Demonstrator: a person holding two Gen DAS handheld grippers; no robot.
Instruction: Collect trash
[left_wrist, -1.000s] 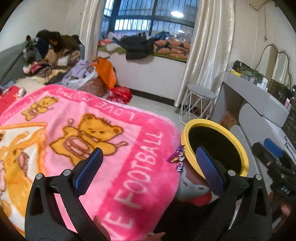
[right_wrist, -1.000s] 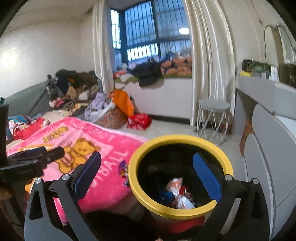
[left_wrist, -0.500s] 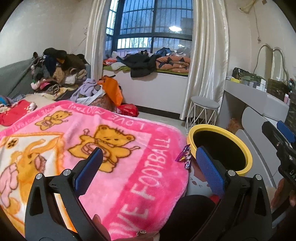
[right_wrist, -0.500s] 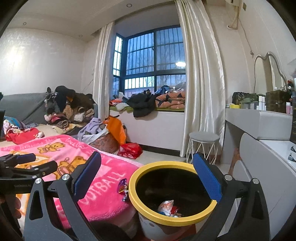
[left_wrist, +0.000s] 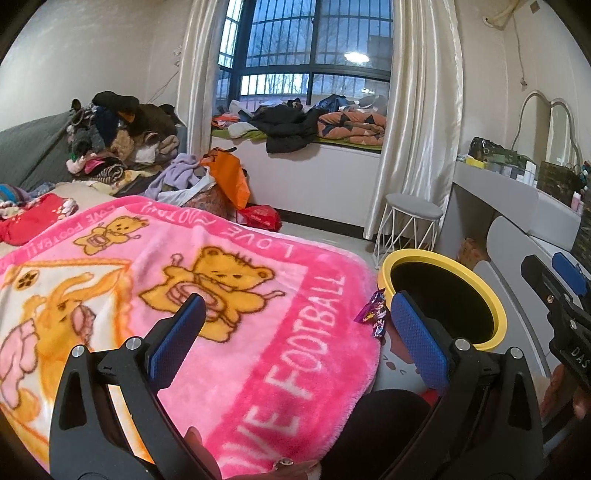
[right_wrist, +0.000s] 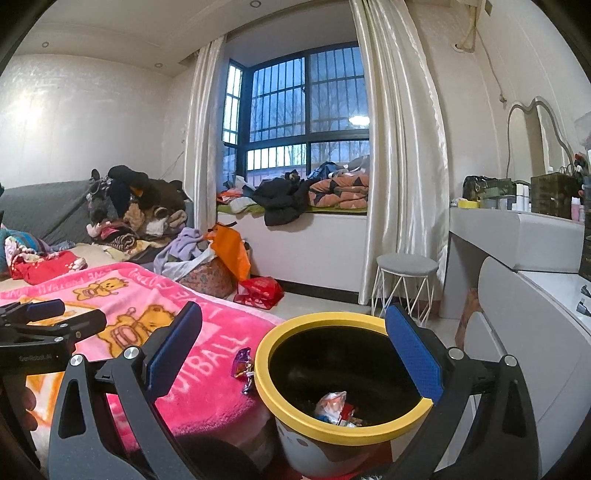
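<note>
Both grippers have tilted up since a second ago, showing more window and less bin. Left gripper (left_wrist: 295, 325) and right gripper (right_wrist: 293, 341) hold their jaws wide apart, empty. Only the right wrist view looks into the yellow-rimmed trash bin (right_wrist: 373, 430), where crumpled wrappers (right_wrist: 338, 408) lie. A purple candy wrapper (left_wrist: 373, 314) sits at the pink blanket's (left_wrist: 258, 332) edge, just beside the bin. Its print is too small to read.
</note>
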